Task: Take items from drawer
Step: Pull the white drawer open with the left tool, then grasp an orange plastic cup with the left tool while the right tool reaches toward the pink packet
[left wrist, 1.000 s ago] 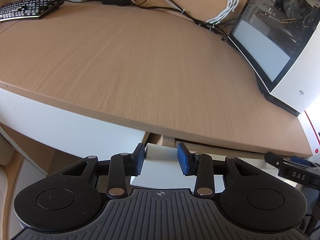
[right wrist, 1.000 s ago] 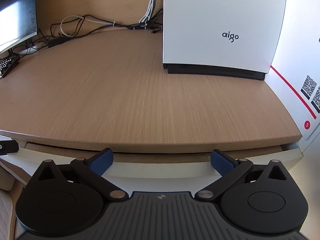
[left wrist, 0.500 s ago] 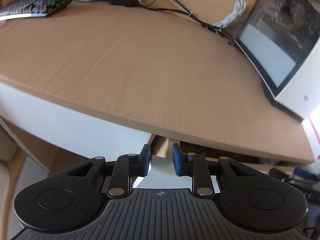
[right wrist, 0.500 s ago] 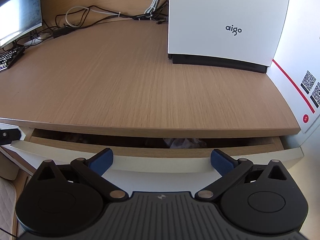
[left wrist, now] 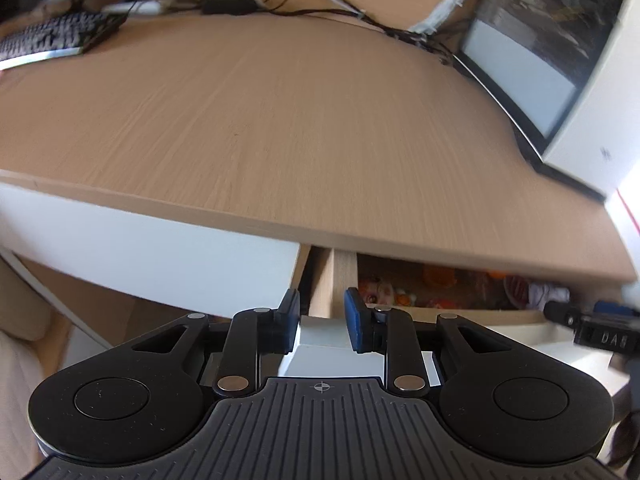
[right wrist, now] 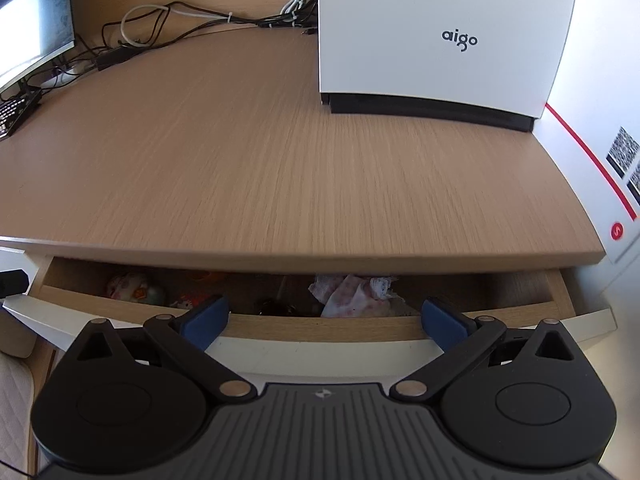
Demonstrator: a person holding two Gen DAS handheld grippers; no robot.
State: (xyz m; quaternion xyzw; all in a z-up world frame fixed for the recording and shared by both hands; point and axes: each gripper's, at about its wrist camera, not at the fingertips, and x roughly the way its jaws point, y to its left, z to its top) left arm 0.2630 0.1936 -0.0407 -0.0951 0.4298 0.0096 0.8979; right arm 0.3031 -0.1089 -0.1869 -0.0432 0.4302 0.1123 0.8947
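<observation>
Your left gripper [left wrist: 322, 325], at 6 o'clock in the left wrist view, has its blue pads clamped on the left end of the white drawer front [left wrist: 320, 338]. Confirm that both pads sit flat against that panel; the pad faces themselves are hidden, so full contact is a judgement.

Your right gripper [right wrist: 325, 326], at 6 o'clock in the right wrist view, hangs over the same drawer front with its jaws spread wide and nothing between them.

Just beyond the panel, the shallow wooden drawer [right wrist: 332, 322] stands partly open under the light oak desk top [right wrist: 280, 160]. Its contents lie in shadow: a crumpled white-and-pink cloth [right wrist: 352, 290] at 12 o'clock, a pale patterned rounded item [right wrist: 134, 287] at 10 o'clock, and small orange items [right wrist: 188, 302] between them. Their exact nature cannot be told.

Draw the front straight toward you, level with the desk edge, so the drawer does not skew on its runners. Open it wide enough to let the spread jaws descend onto the cloth without striking the desk edge.

At 1 o'clock, well beyond, stands a white computer case [right wrist: 440, 32].
</observation>
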